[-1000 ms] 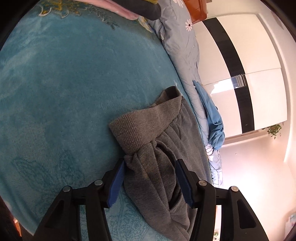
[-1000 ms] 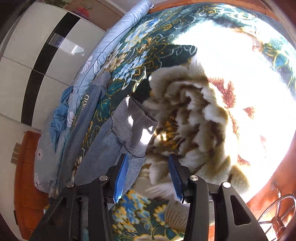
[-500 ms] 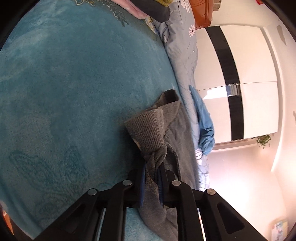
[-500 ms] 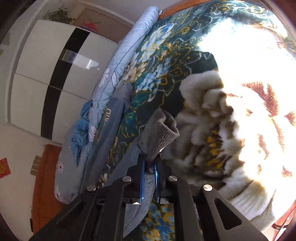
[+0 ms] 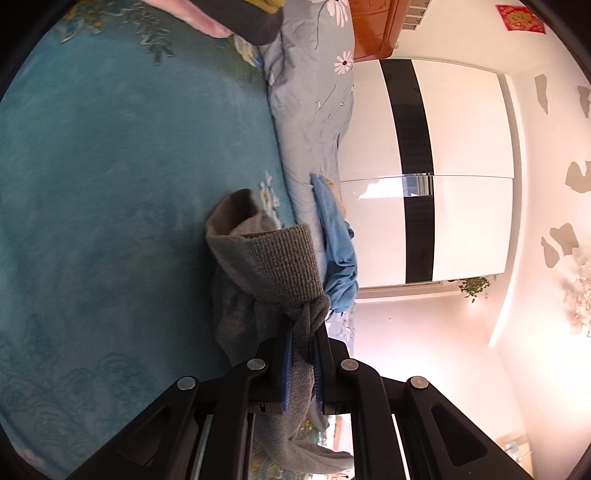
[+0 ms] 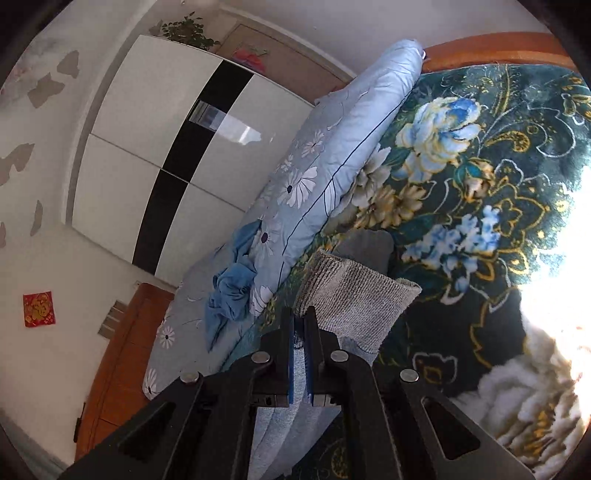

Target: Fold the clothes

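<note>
Grey sweatpants (image 5: 258, 295) hang from both grippers above the teal floral blanket (image 5: 110, 184). My left gripper (image 5: 301, 332) is shut on one grey ribbed cuff (image 5: 284, 262), bunched just past the blue pads. My right gripper (image 6: 299, 328) is shut on the other grey ribbed cuff (image 6: 354, 295), with the pant leg (image 6: 280, 424) hanging below the fingers. Both cuffs are lifted off the bed.
A light blue floral quilt (image 6: 314, 177) lies along the bed's far side with a crumpled blue garment (image 6: 232, 288) on it. A white and black wardrobe (image 5: 436, 173) stands behind. Folded clothes (image 5: 240, 18) lie at the bed's far end. Bright sunlight falls on the blanket (image 6: 554, 288).
Both grippers closed on the cuffs, then lifted them off the blanket and tilted up toward the wardrobe.
</note>
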### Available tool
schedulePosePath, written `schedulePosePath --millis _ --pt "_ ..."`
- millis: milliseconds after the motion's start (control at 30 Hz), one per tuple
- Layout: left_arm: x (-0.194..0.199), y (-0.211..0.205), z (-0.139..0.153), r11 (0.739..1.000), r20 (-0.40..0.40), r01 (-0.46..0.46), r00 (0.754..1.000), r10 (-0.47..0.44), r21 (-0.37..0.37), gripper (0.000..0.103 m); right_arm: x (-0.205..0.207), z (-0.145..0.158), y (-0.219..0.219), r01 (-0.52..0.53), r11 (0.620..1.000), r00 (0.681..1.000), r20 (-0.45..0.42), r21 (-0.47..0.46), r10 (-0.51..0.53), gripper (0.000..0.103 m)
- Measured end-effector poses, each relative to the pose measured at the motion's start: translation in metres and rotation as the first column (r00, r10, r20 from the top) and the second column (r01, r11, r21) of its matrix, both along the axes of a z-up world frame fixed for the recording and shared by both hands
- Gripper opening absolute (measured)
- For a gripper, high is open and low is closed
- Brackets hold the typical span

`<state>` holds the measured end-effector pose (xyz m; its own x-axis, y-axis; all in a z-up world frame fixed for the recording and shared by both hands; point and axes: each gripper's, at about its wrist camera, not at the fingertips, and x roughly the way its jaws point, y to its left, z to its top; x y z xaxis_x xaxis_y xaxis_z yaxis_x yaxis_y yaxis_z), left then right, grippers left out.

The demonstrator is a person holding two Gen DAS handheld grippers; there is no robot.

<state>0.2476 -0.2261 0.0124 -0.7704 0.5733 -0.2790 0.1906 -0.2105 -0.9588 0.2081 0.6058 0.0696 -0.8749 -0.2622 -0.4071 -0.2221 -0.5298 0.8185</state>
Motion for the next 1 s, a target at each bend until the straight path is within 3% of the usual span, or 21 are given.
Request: schedulePosePath --millis 100,233,367,467,633,800,900,967,1000 --pt "-0.035 0.007 0.017 1.000 0.024 -0.007 1.000 0.007 0.016 0.010 -0.028 0.011 0.003 -0.010 1.000 1.000 -0.022 0.009 0.011 0.004" --pt "-0.098 0.020 0.030 0.999 0.082 -0.024 0.996 0.026 -0.023 0.010 -0.096 0.004 0.009 0.004 0.999 0.999 0.053 0.041 -0.006 0.004" --pt "-0.164 0.025 0.015 1.000 0.149 -0.008 0.989 0.011 -0.018 0.010 -0.159 -0.025 0.012 0.020 0.999 0.985 0.171 0.047 -0.028 0.004" --pt "-0.198 0.022 -0.003 0.998 0.201 -0.009 0.979 0.021 -0.058 0.010 -0.183 -0.045 0.012 0.033 0.999 0.973 0.227 0.037 -0.041 0.004" --pt "-0.229 0.016 -0.035 0.996 0.268 -0.006 0.963 0.030 -0.090 0.011 -0.203 -0.066 0.007 0.022 0.998 0.956 0.293 0.055 -0.037 0.005" --pt "-0.236 0.020 -0.047 0.992 0.264 0.036 0.965 -0.003 -0.123 0.016 -0.216 -0.080 0.001 -0.002 0.997 0.939 0.344 0.083 -0.027 0.005" --pt "-0.236 0.023 -0.039 0.985 0.246 0.071 0.969 -0.031 -0.157 0.031 -0.214 -0.077 0.000 -0.017 0.995 0.942 0.336 0.097 -0.016 0.005" --pt "-0.233 0.023 -0.030 0.980 0.231 0.089 0.972 -0.046 -0.179 0.053 -0.205 -0.068 -0.004 -0.037 0.993 0.950 0.311 0.116 -0.001 0.009" --pt "-0.230 0.024 -0.024 0.977 0.221 0.095 0.974 -0.051 -0.191 0.056 -0.201 -0.063 -0.006 -0.047 0.991 0.954 0.298 0.126 0.007 0.017"
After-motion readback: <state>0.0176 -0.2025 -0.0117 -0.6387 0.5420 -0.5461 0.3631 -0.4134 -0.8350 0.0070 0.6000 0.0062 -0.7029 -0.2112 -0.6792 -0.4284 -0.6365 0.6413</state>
